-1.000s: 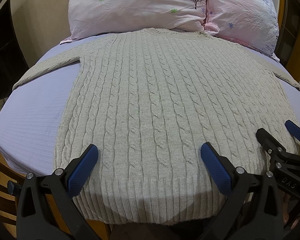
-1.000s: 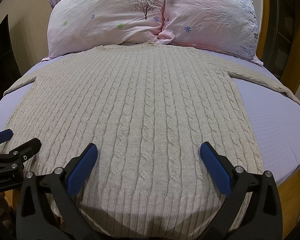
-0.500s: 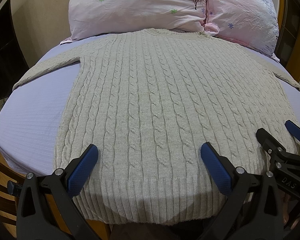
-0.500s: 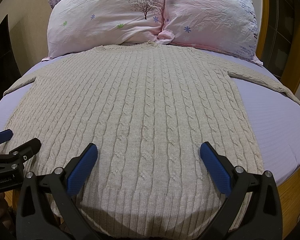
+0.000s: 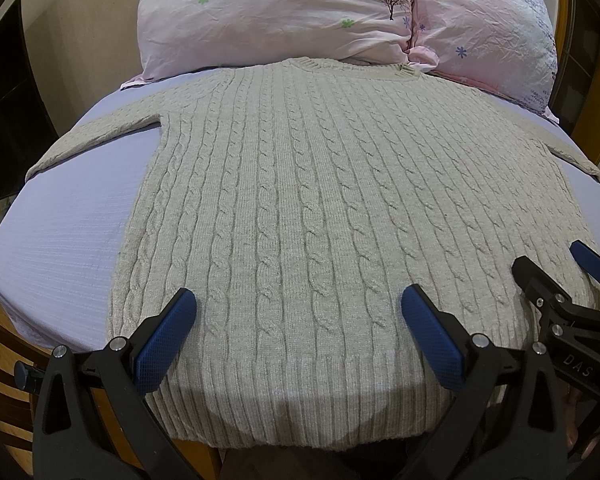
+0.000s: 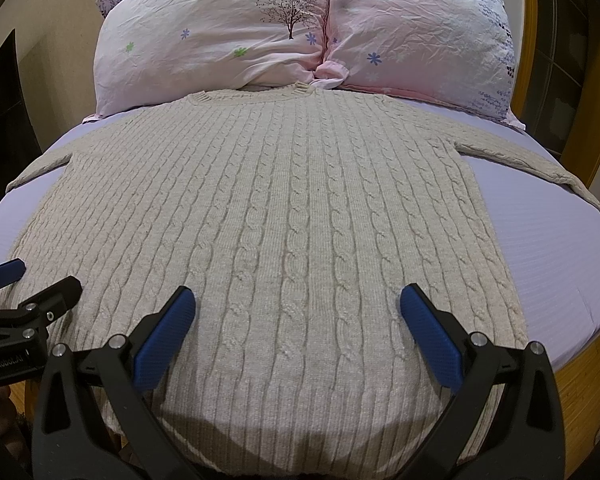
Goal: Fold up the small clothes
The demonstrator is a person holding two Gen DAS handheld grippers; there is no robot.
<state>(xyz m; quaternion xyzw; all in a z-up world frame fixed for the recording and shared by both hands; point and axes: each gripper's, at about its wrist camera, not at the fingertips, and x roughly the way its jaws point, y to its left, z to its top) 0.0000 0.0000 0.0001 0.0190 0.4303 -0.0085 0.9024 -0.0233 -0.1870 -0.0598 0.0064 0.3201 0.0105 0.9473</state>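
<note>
- Nothing has shifted since a second ago: both grippers hang where they were, over the hem end of the beige cable-knit wool sweater [image 5: 320, 208].
- Sweater lies flat, front up, on the lavender-sheeted bed [image 5: 68, 240], sleeves out to the sides, collar touching two pink flowered pillows [image 6: 300, 28].
- Left gripper [image 5: 298, 332] has its blue-padded fingers [image 5: 162, 340] spread wide, holding nothing.
- Right gripper [image 6: 298, 332] matches it, fingers [image 6: 430, 340] apart above the knit.

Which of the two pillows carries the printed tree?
The left pillow: a dark bare tree is printed near its inner edge. The right pillow shows only small flowers and purple markings.
</note>
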